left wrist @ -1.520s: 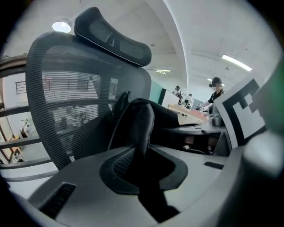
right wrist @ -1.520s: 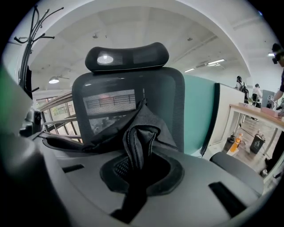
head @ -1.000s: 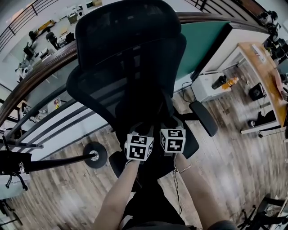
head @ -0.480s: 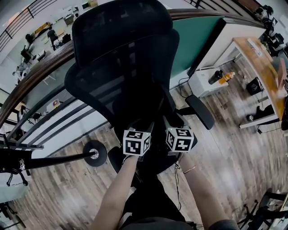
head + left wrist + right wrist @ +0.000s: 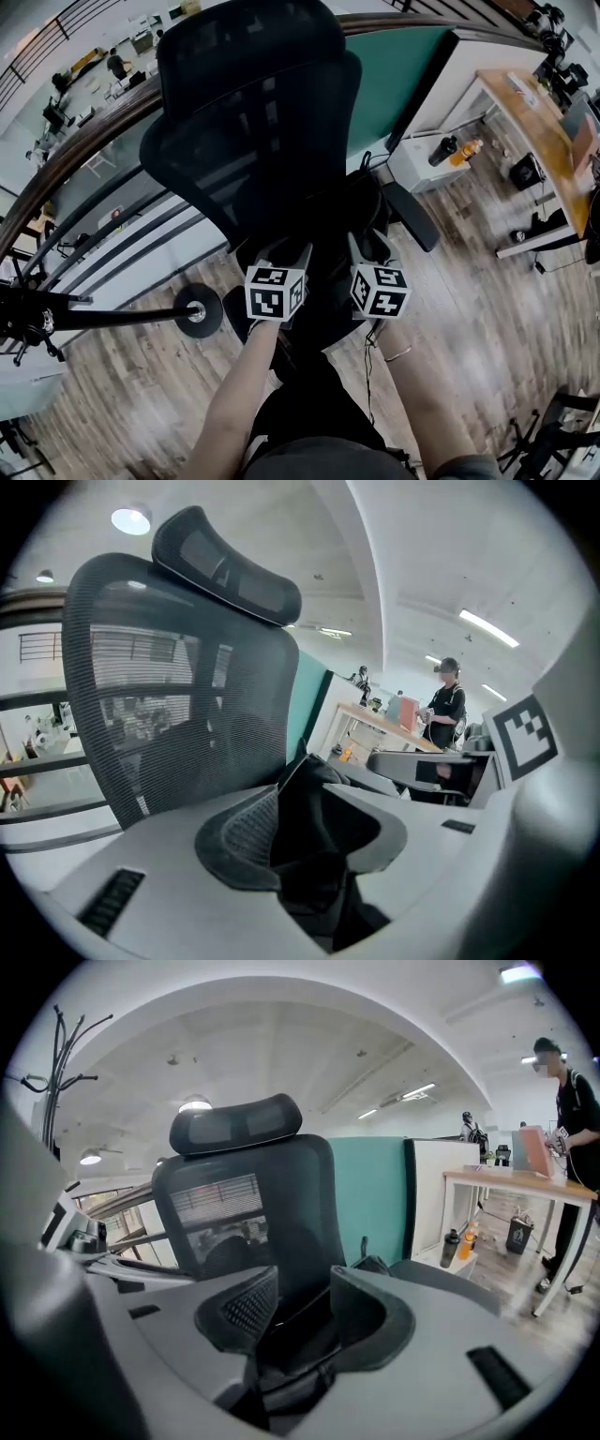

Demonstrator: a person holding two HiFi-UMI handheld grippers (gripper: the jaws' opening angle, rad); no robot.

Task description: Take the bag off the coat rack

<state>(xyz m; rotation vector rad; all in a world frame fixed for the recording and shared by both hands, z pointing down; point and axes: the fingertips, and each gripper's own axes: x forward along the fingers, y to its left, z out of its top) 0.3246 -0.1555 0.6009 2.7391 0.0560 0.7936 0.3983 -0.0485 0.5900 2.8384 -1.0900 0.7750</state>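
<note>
A black bag (image 5: 358, 208) lies slumped on the seat of a black mesh office chair (image 5: 253, 103), well away from the coat rack (image 5: 112, 317) on the left. Both grippers hover over the seat. My left gripper (image 5: 292, 253) has its jaws closing, with a fold of the bag's black fabric (image 5: 314, 803) standing loosely between them. My right gripper (image 5: 362, 247) has jaws closing too; dark bag material (image 5: 281, 1344) lies low in the gap, and neither pad presses on it. More of the bag (image 5: 373, 1265) shows past the right jaw.
The coat rack's round base (image 5: 194, 312) rests on the wood floor, its hooks (image 5: 56, 1054) rising at left. A railing (image 5: 84, 244) runs behind the chair. A desk (image 5: 534, 122) stands at right, with a person (image 5: 572, 1101) and bottles (image 5: 448, 148) on a low cabinet.
The two grippers have drawn apart sideways over the seat. The left one shifted left and a little away from me, the right one slightly right.
</note>
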